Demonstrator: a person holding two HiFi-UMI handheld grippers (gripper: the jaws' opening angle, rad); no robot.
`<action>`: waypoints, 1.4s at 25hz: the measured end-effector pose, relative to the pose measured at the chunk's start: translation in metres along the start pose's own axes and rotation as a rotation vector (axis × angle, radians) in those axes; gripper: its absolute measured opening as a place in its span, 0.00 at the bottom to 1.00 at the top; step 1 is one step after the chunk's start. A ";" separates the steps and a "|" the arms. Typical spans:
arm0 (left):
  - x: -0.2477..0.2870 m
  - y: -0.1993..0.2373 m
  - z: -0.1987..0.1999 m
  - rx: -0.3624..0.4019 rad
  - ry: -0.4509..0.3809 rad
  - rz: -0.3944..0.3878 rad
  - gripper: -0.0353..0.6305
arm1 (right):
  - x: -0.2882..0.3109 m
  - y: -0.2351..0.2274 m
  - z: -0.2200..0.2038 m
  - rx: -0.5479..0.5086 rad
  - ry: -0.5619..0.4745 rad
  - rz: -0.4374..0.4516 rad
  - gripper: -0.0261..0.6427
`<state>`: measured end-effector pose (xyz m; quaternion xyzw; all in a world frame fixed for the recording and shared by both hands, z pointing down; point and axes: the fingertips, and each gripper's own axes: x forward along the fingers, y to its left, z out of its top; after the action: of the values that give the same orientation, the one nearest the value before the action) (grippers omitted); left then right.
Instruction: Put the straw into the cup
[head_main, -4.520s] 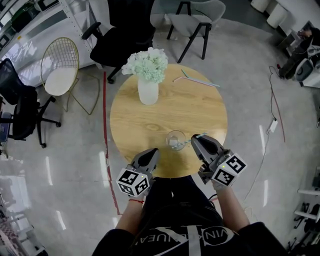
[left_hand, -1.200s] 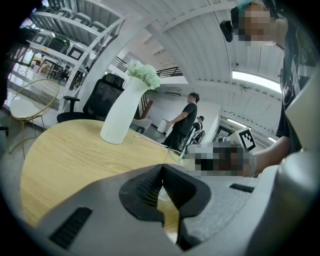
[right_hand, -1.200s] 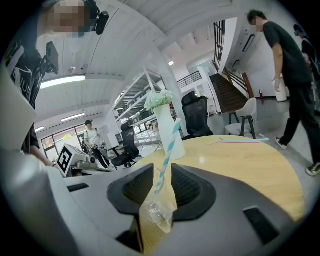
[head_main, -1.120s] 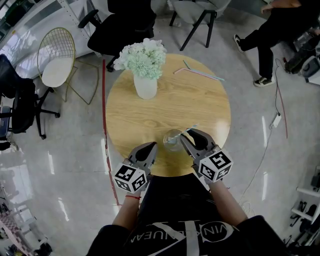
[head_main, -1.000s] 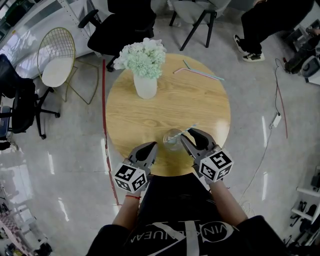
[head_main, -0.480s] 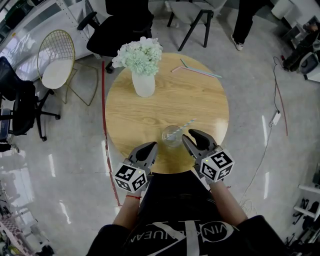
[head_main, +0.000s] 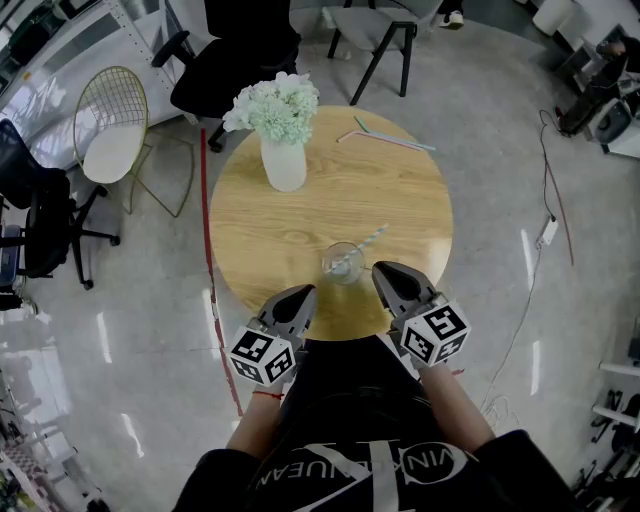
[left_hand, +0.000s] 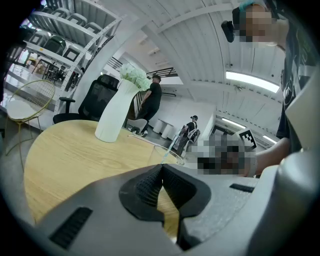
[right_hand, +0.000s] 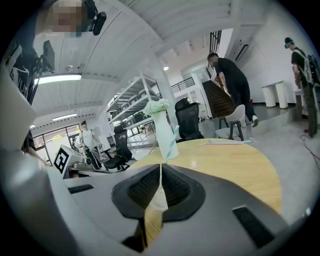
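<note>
A clear glass cup (head_main: 343, 263) stands near the front edge of the round wooden table (head_main: 300, 215). A striped straw (head_main: 366, 241) rests in it and leans toward the back right. My right gripper (head_main: 385, 272) hovers just right of the cup, apart from it; its jaws are closing with nothing between them. Left of the cup, my left gripper (head_main: 300, 296) is at the table's front edge, shut and empty. The left gripper view shows the cup (left_hand: 167, 155) with its straw (left_hand: 173, 144) beyond the jaws. From the right gripper view I see the straw (right_hand: 173, 141) ahead.
A white vase of pale flowers (head_main: 282, 160) stands at the back left of the table. Two spare straws (head_main: 385, 138) lie at the far edge. Chairs (head_main: 120, 150) ring the table, a red line (head_main: 207, 270) and a cable (head_main: 548, 200) run on the floor.
My right gripper has let the straw go, drawn back from the cup toward me, and its jaws have come together. The straw now stays in the cup by itself.
</note>
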<state>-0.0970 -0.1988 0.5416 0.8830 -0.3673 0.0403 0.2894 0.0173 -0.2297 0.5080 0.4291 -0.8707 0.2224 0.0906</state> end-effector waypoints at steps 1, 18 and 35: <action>-0.001 -0.002 0.000 0.002 -0.001 -0.004 0.06 | -0.002 0.002 0.000 -0.001 0.000 -0.003 0.06; -0.018 -0.014 -0.001 0.031 -0.005 -0.056 0.06 | -0.009 0.043 -0.023 -0.024 0.061 0.062 0.04; -0.046 -0.042 -0.008 0.019 -0.064 0.050 0.06 | -0.032 0.076 -0.029 -0.069 0.088 0.211 0.04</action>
<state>-0.1008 -0.1423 0.5152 0.8771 -0.3978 0.0226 0.2680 -0.0237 -0.1531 0.4993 0.3213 -0.9135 0.2191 0.1195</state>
